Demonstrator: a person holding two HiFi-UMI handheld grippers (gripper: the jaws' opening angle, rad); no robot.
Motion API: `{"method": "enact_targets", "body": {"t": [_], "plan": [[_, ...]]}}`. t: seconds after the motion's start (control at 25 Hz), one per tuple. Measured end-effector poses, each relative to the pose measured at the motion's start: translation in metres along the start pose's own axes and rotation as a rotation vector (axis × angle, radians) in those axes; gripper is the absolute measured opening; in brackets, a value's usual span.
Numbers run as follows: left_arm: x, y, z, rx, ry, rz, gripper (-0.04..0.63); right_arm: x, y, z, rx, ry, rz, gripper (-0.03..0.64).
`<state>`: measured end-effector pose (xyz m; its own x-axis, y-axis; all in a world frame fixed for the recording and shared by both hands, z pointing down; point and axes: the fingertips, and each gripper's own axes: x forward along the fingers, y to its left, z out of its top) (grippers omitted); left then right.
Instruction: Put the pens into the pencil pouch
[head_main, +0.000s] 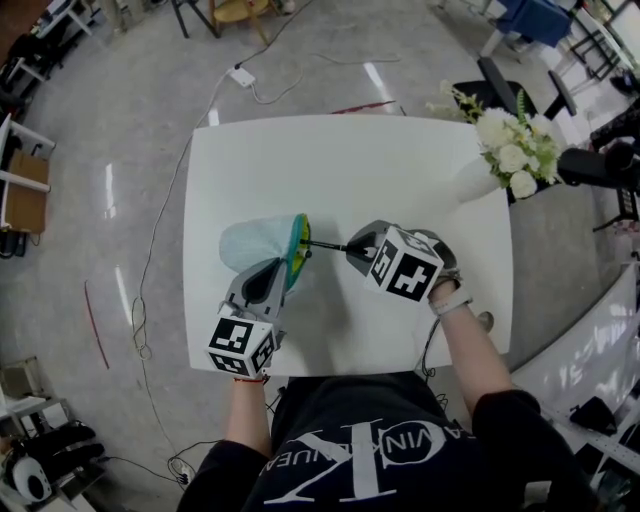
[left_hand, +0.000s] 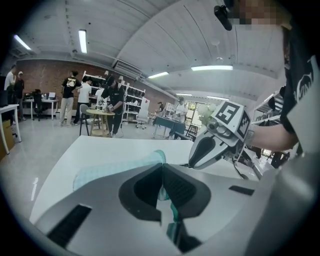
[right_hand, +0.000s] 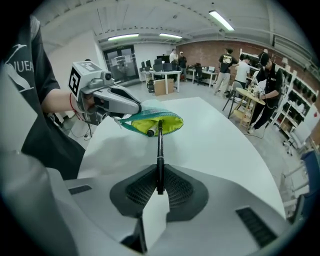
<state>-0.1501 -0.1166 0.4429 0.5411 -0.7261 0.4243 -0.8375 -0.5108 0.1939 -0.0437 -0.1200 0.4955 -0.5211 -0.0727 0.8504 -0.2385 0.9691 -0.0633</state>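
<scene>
Left gripper (head_main: 288, 268), pointing shallowly downward, jaws clenched on the rim of the teal pencil pouch (head_main: 255, 240), which lies on the white table (head_main: 400, 170). A black pen (head_main: 325, 245) has its tip at the pouch's yellow-lined mouth and is grasped by the steeply tilted right gripper (head_main: 352, 250). The white shirt lettering (head_main: 350, 470) is only partly legible.

The room is lit brightly and evenly by ceiling strip lights (left_hand: 211, 67). Glare streaks are seen on the polished floor (head_main: 110, 190), and soft shadows are cast on the white table (head_main: 330, 170). Strong fisheye bending and dark corners are shown in both gripper views.
</scene>
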Motion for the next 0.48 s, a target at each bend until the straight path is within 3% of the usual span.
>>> {"method": "enact_targets", "body": {"t": [0.24,0.48], "plan": [[0.004,-0.015,-0.004,0.016,0.020,-0.046,0.008,0.011,0.008,0.011,-0.056,0.084,0.019,0.054],[0.008,-0.030,-0.008,0.034,0.039,-0.110,0.008,0.016,0.009,0.031,-0.071,0.083,0.023,0.055]]}}
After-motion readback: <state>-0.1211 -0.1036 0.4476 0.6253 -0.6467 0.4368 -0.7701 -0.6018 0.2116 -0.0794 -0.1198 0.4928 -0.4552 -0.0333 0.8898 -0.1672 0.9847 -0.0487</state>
